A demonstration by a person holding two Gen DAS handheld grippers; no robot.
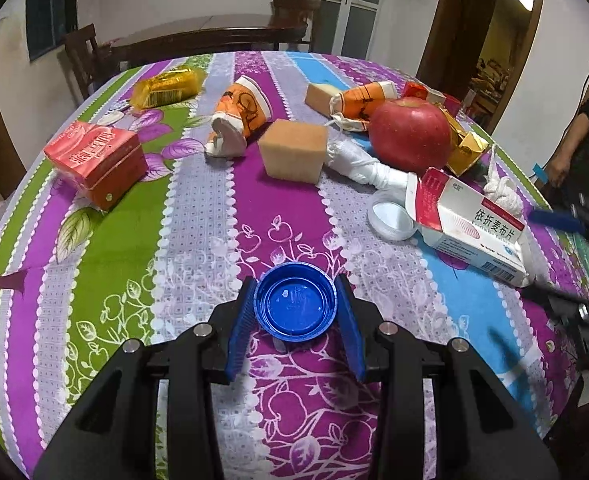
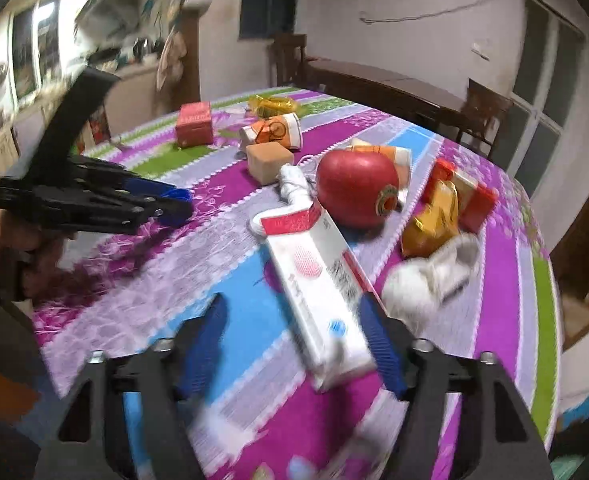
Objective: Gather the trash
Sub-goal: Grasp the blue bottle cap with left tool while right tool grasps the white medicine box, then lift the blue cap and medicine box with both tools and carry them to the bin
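A worktop point(image 1: 198, 240) under a striped floral cloth carries scattered litter. The left claw point(image 1: 296, 312) tilts downward, its blue pads clamped on an upturned blue bottle cap point(image 1: 295, 306) just above the cloth. The right claw point(image 2: 294, 344) also points down with its jaws apart around a white-and-red medicine box point(image 2: 318, 292); through the blur, its right pad seems to touch the box's edge.
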